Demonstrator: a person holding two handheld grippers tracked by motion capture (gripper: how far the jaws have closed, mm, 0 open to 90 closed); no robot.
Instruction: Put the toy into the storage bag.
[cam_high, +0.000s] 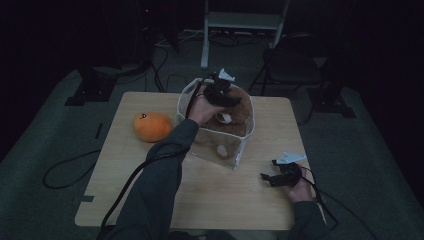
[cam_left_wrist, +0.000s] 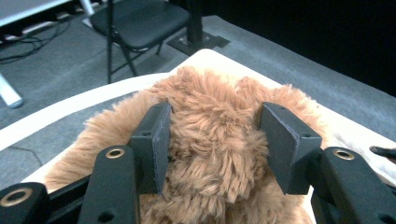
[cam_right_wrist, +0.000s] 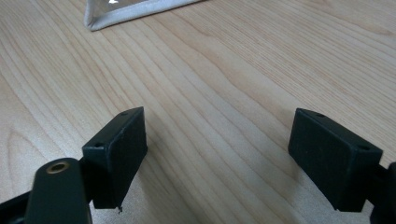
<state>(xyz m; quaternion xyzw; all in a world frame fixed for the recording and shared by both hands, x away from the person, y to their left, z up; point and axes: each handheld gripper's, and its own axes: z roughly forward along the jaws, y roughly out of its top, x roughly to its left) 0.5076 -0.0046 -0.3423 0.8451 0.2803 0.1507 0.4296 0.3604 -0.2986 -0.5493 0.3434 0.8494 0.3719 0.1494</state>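
Under my left gripper (cam_left_wrist: 215, 135) the plush toy (cam_left_wrist: 215, 107) is all long, shaggy brown fur, soft and matt. The jaw pads look like matt black plastic, slightly grainy, with brass-coloured metal eyelets in the arms. The bin (cam_high: 240, 147) around the toy has clear, faintly glossy plastic walls edged in pale cloth binding. My right gripper (cam_right_wrist: 229, 154) hovers over the table (cam_right_wrist: 224, 70): light wood grain, smooth, with a soft sheen. The orange plush (cam_high: 152, 126) looks smooth-skinned and matt. The floor (cam_left_wrist: 56, 79) is grey, rough carpet.
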